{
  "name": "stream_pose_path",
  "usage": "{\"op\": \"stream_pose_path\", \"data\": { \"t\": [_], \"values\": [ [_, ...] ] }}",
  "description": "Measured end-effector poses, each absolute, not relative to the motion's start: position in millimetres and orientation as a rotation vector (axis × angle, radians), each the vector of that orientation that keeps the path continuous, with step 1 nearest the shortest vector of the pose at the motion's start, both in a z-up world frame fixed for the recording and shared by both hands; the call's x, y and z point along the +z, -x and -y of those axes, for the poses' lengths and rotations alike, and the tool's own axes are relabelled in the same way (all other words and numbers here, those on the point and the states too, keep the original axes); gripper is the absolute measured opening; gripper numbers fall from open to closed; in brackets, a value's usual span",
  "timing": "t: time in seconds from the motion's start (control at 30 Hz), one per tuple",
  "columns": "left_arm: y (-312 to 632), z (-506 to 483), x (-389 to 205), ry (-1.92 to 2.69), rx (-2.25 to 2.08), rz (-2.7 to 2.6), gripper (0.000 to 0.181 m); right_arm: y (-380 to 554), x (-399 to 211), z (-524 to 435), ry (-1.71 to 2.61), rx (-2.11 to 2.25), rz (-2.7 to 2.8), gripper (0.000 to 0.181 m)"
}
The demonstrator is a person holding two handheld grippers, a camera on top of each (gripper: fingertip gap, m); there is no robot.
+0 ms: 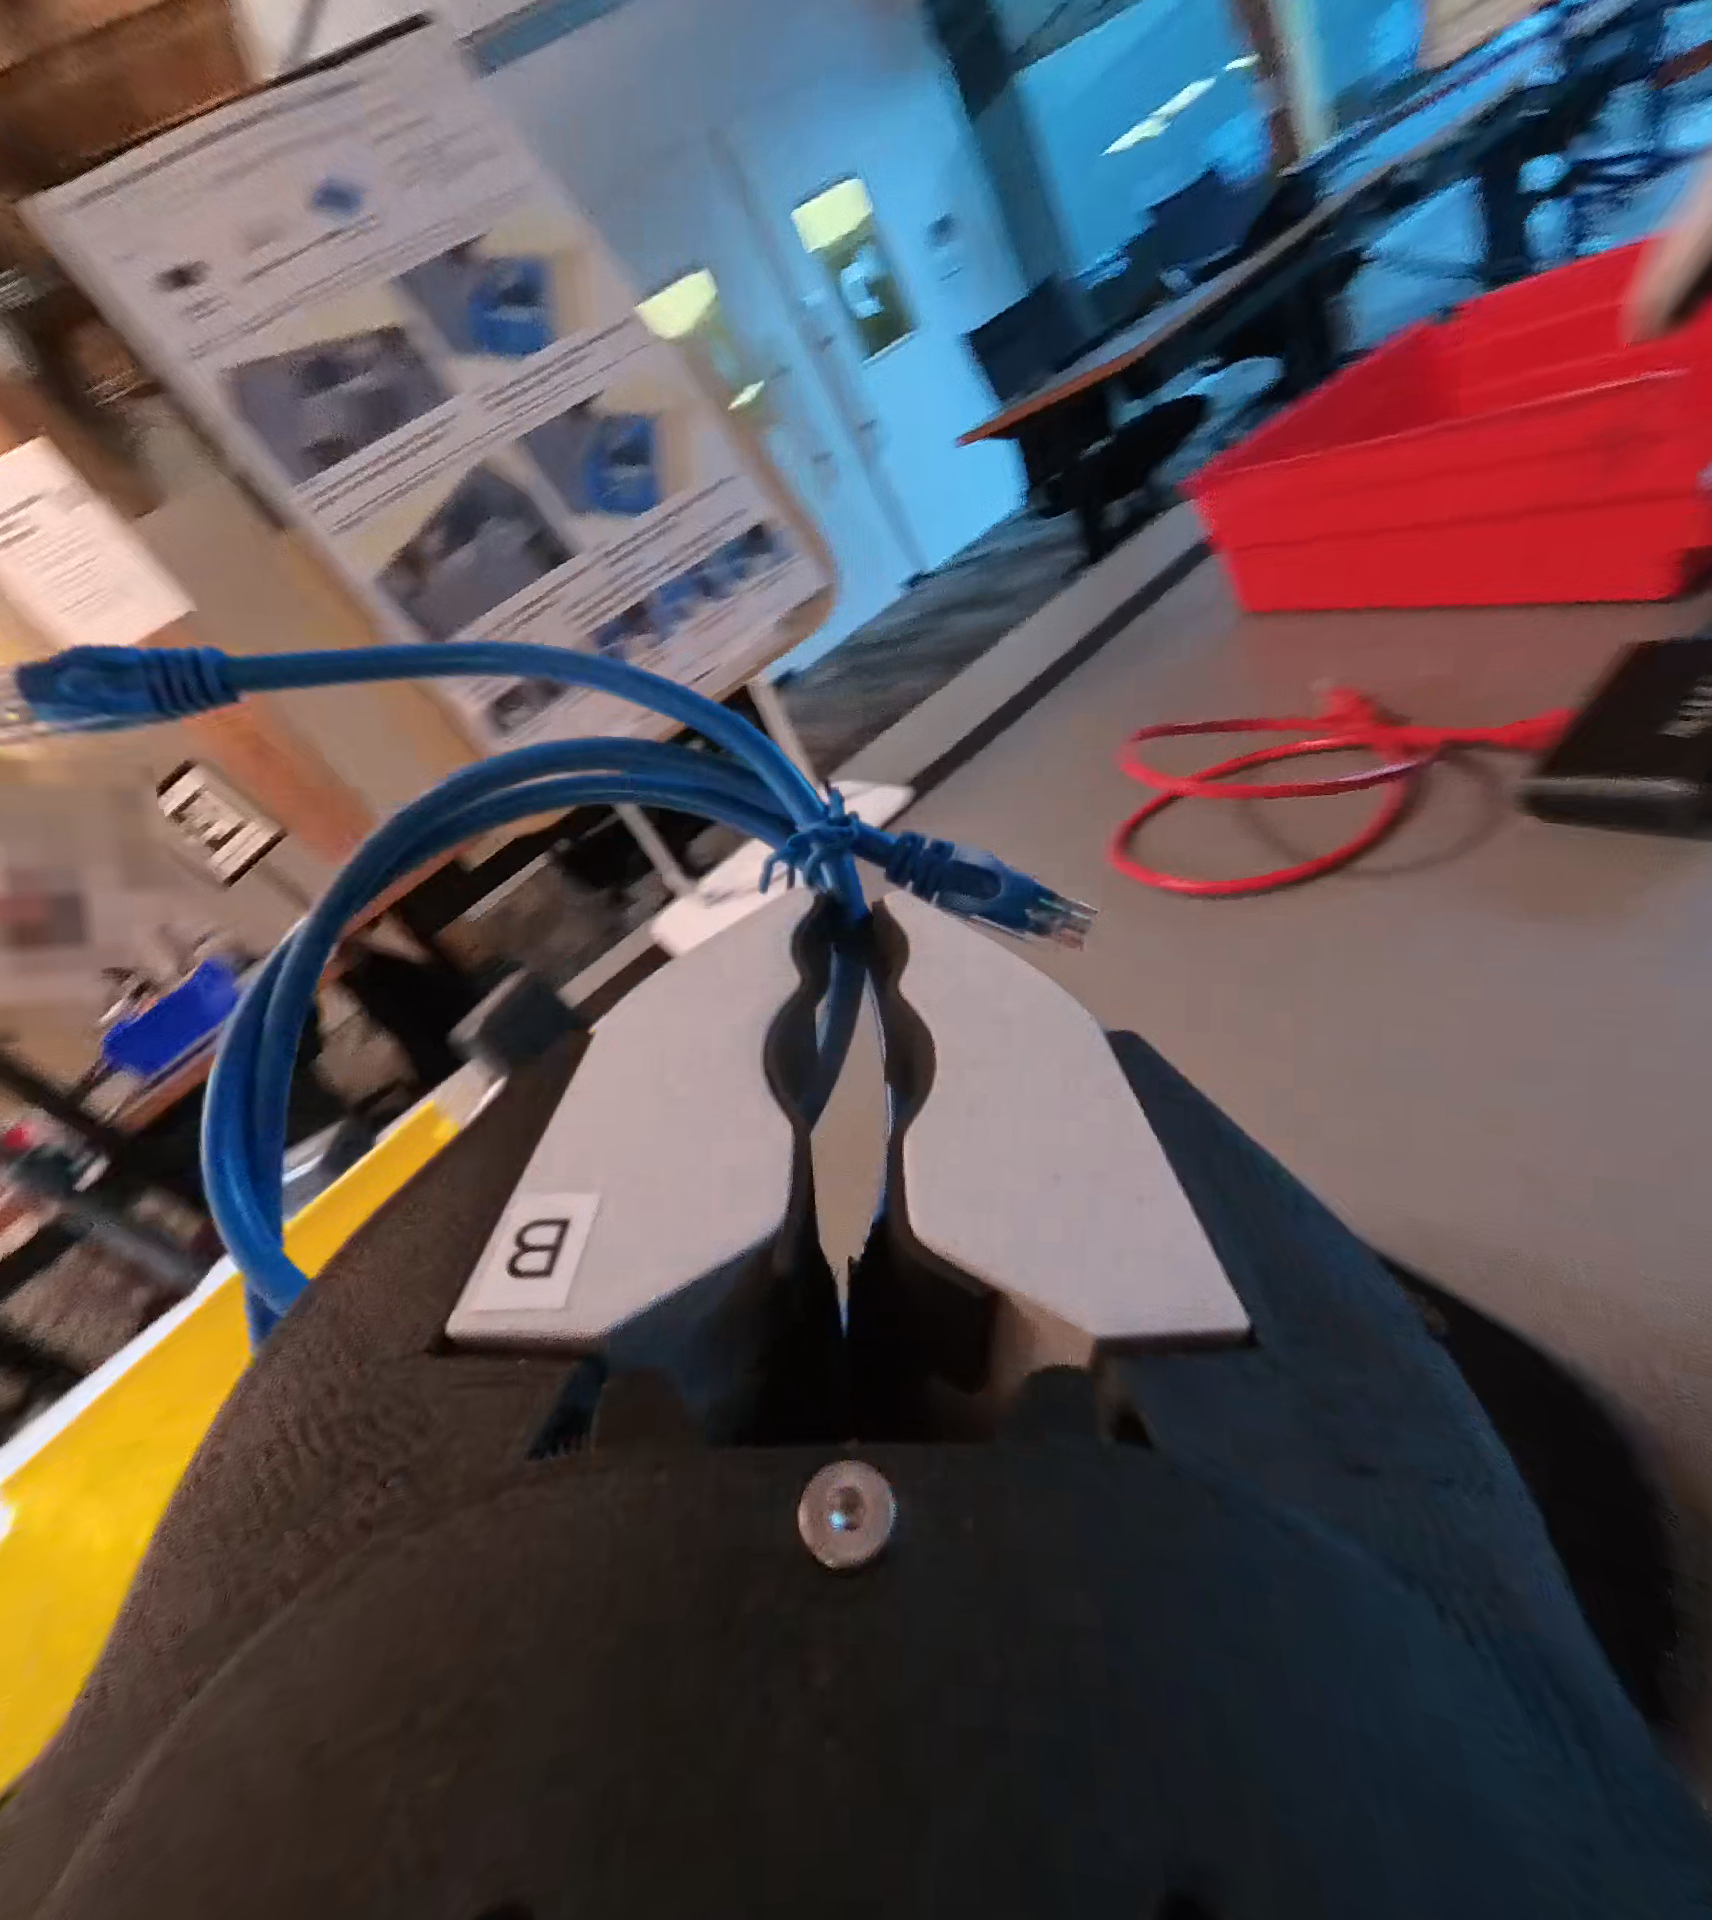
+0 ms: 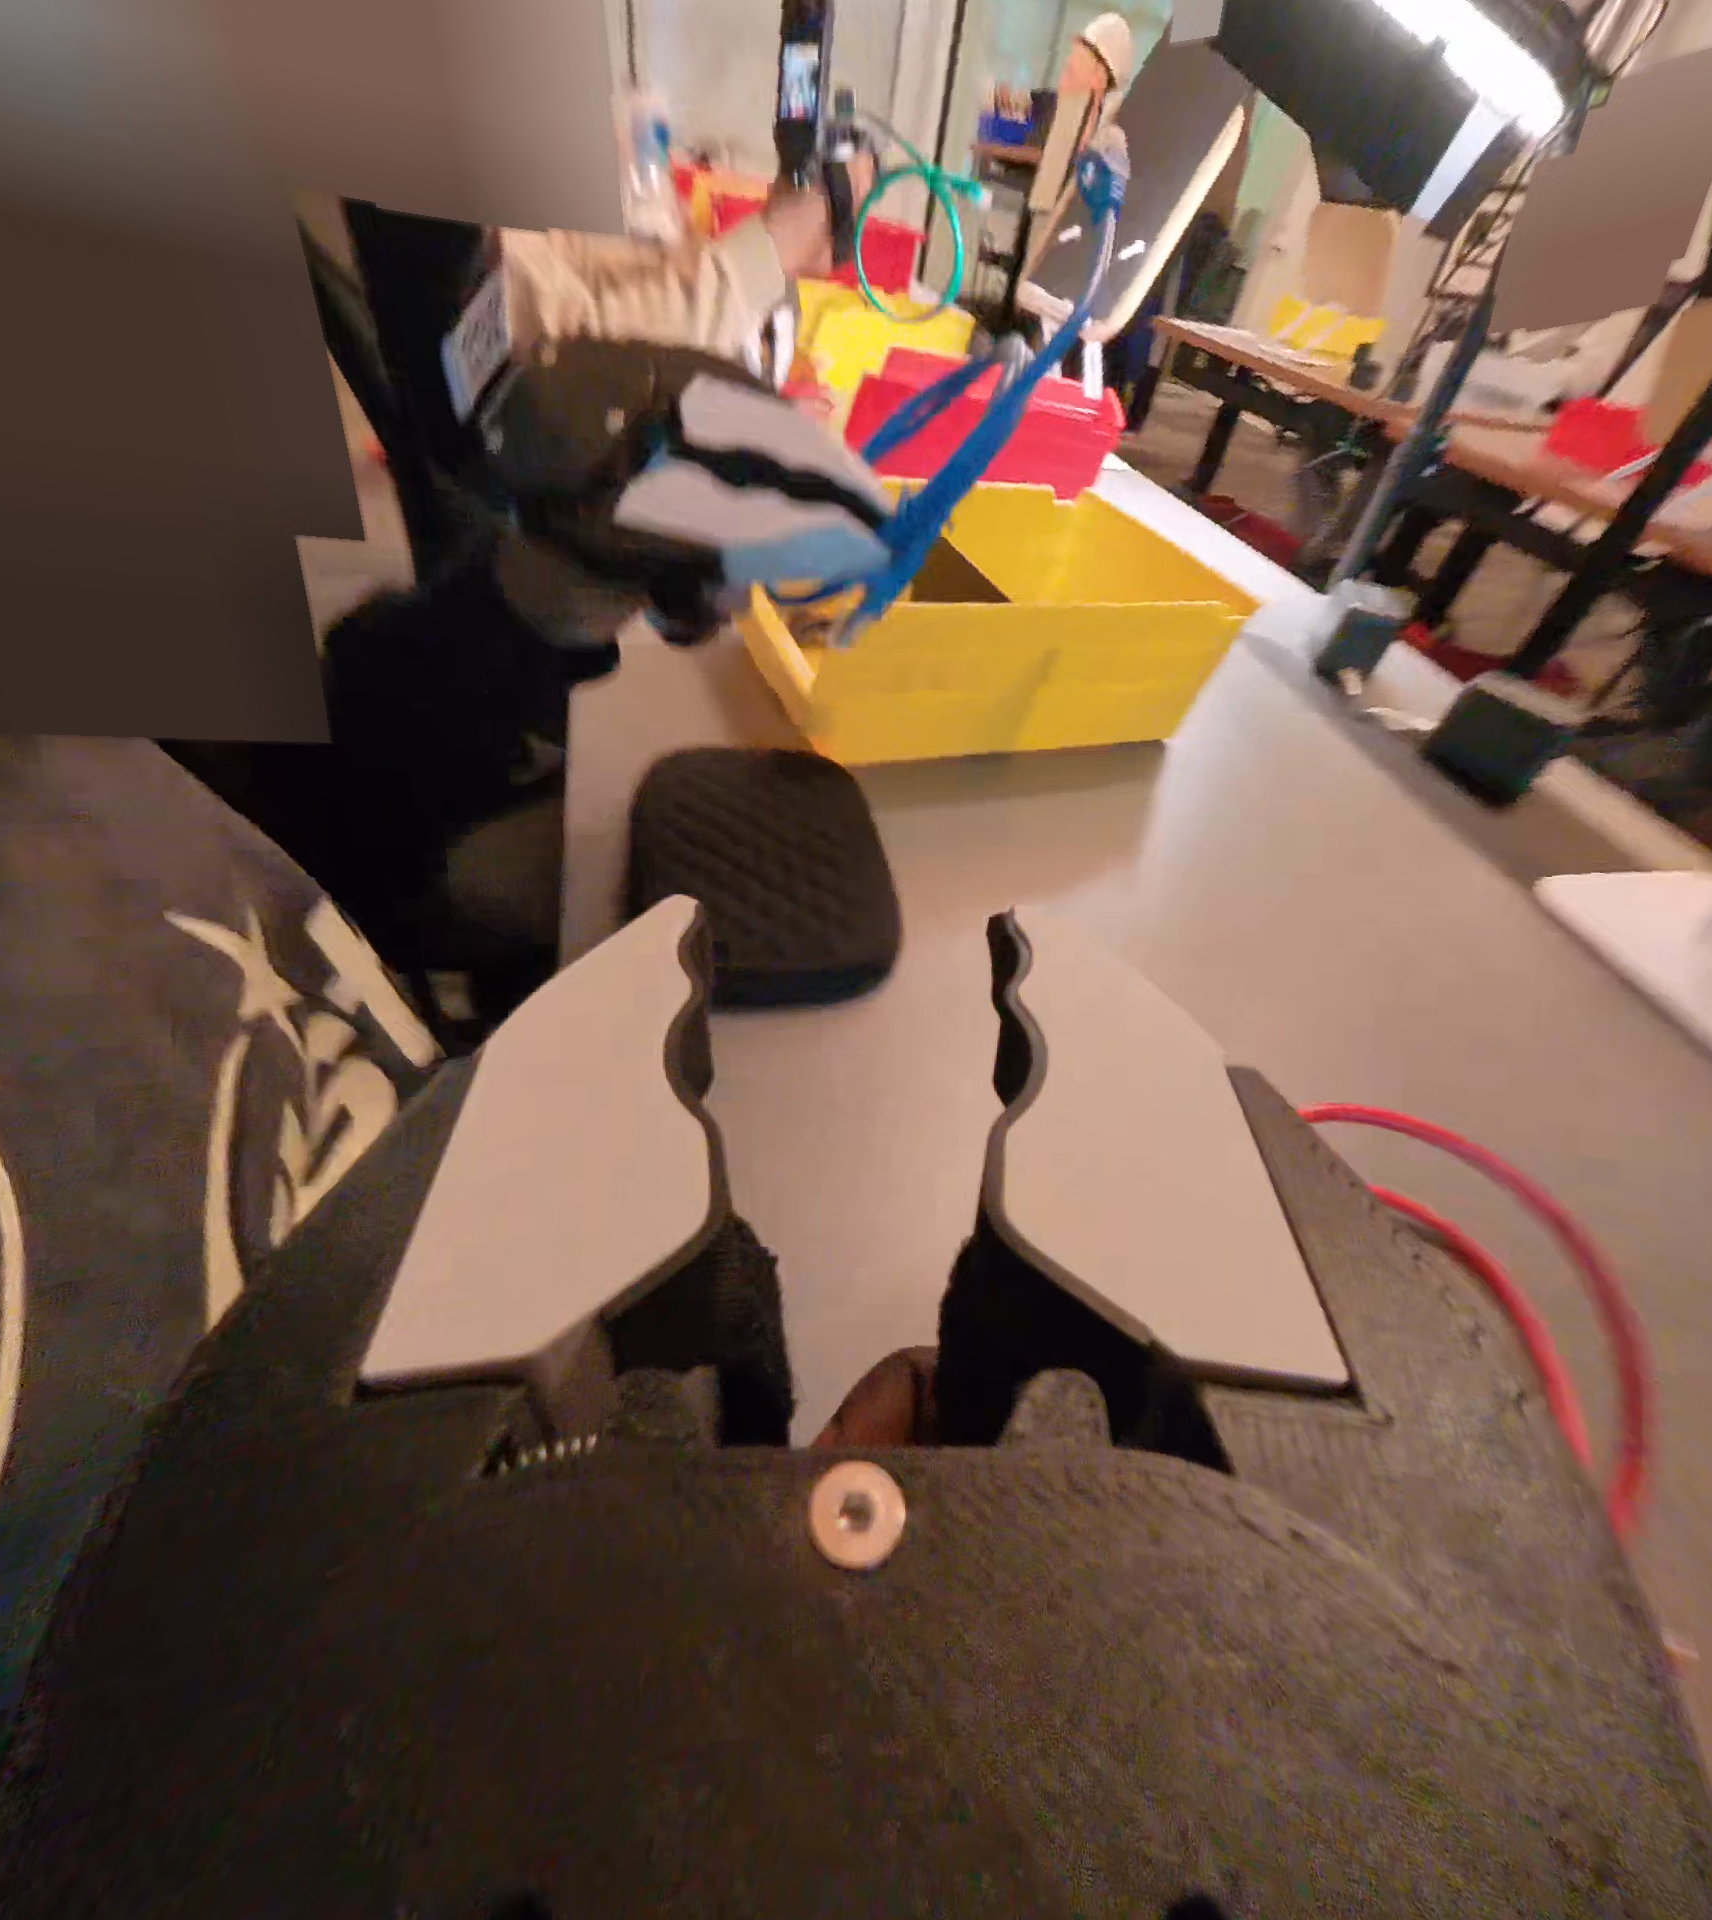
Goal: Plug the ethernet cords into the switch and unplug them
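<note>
You are holding the left gripper (image 1: 847,925) with its jaws pinching the bundled blue ethernet cord (image 1: 519,774) at its twist tie, raised above the counter (image 1: 1351,1039), so keep that pinch firm and work toward freeing one plug. Your right gripper (image 2: 847,966) is hovering with its jaws spread and empty. Farther off, the red ethernet cord (image 1: 1267,790) is lying looped beside the black switch (image 1: 1693,727); bring a plug squarely toward its ports.
</note>
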State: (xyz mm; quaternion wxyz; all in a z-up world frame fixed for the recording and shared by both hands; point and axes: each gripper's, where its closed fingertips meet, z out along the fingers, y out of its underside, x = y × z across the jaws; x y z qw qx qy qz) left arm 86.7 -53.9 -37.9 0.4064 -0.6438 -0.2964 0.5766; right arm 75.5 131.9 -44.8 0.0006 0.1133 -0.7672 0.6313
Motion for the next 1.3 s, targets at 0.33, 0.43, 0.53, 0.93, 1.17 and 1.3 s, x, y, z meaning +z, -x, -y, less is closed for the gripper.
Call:
{"op": "stream_pose_path", "data": {
  "t": [0.33, 0.43, 0.53, 0.93, 1.17, 1.3],
  "values": [
    [-84, -73, -108, 2.131, 1.442, 0.036, 0.006, -50, -64, -111, 0.187, 2.489, 2.641, 0.044],
    [-87, -86, -122, 2.198, 1.391, -0.071, 0.006, -57, -74, -105, 0.167, 2.469, 2.712, 0.045],
    [-89, -93, -126, 2.233, 1.401, -0.175, 0.006, -66, -83, -100, 0.123, 2.436, 2.763, 0.023],
    [-87, -2, -16, 0.593, 0.678, 0.703, 0.054, -7, -2, -162, 0.543, 3.377, 1.298, 0.011],
    [-76, -110, -53, 0.763, 0.204, 0.636, 0.063, -48, -15, -137, 0.513, 3.458, 1.336, 0.011],
    [-86, -110, -45, 0.759, 0.22, 0.562, 0.032, -70, -31, -115, 0.435, 3.362, 1.571, 0.011]
  ]
}}
